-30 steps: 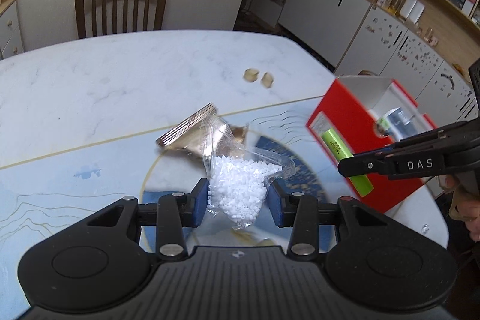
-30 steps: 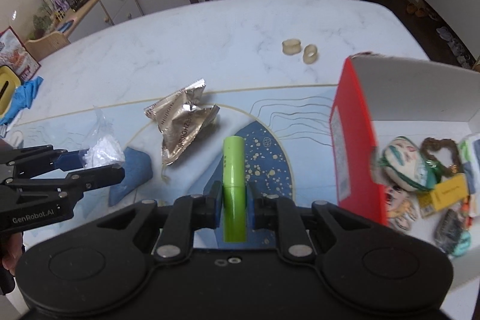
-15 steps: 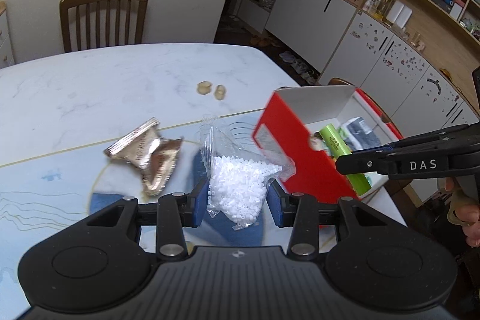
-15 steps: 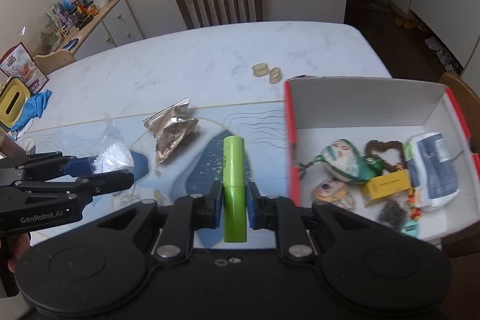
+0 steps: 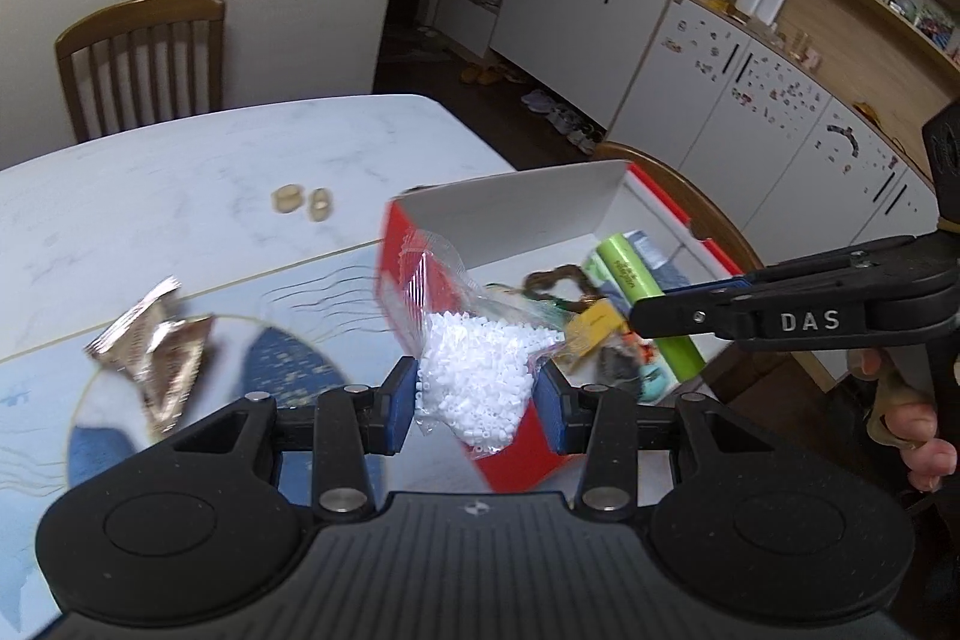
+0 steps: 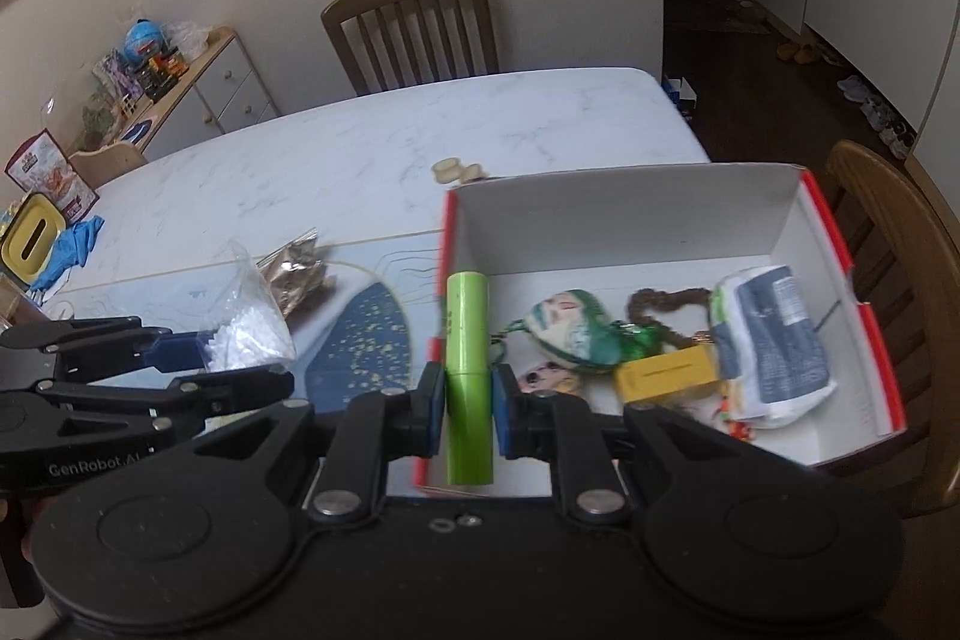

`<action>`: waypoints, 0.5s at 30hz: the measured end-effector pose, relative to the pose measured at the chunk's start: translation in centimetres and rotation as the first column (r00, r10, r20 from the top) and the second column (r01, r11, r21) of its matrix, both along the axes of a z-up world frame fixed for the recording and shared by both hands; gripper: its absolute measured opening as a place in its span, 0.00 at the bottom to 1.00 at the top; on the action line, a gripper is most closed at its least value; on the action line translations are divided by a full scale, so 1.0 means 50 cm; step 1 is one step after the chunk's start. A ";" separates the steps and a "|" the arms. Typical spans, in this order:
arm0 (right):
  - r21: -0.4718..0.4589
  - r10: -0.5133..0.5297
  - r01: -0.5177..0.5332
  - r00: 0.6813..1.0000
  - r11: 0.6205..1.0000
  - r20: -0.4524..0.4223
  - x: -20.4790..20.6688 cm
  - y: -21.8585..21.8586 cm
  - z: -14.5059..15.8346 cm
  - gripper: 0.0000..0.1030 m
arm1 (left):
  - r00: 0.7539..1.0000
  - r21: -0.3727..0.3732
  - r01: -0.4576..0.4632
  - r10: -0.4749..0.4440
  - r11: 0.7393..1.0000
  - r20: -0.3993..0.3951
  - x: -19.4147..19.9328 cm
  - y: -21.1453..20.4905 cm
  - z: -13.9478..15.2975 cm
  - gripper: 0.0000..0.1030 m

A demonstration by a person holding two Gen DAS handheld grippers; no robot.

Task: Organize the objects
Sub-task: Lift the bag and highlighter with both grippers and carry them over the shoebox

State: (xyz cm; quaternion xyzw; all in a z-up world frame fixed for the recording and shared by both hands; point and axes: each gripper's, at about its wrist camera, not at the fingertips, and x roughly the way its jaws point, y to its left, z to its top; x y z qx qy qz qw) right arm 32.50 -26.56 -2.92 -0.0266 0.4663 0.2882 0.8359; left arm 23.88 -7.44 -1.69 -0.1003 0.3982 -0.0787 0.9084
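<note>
The left gripper (image 5: 475,391) pinches a bead bag (image 5: 474,370) above the box (image 6: 630,214) near the worktop's right edge; the right gripper (image 6: 469,403) clamps a green tube (image 6: 468,376) over the box's left wall. Releasing early could drop either outside. Motion blur obscures the box's contents.

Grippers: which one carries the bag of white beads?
The left gripper, clamped on the clear bag of white beads; the right gripper grips a green tube.
</note>
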 end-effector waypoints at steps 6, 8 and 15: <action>0.008 -0.007 0.007 1.000 1.000 -0.001 0.035 -0.064 -0.006 0.15 | 1.000 0.011 0.027 -0.027 1.000 -0.008 0.049 -0.073 -0.001 0.40; 0.004 -0.010 0.010 1.000 1.000 0.002 0.048 -0.083 -0.009 0.15 | 0.999 0.015 0.036 -0.036 0.999 -0.015 0.068 -0.096 -0.007 0.40; -0.018 -0.044 0.044 0.999 0.999 -0.023 0.103 -0.154 -0.043 0.15 | 0.997 0.037 0.058 -0.056 0.998 -0.045 0.138 -0.158 -0.036 0.40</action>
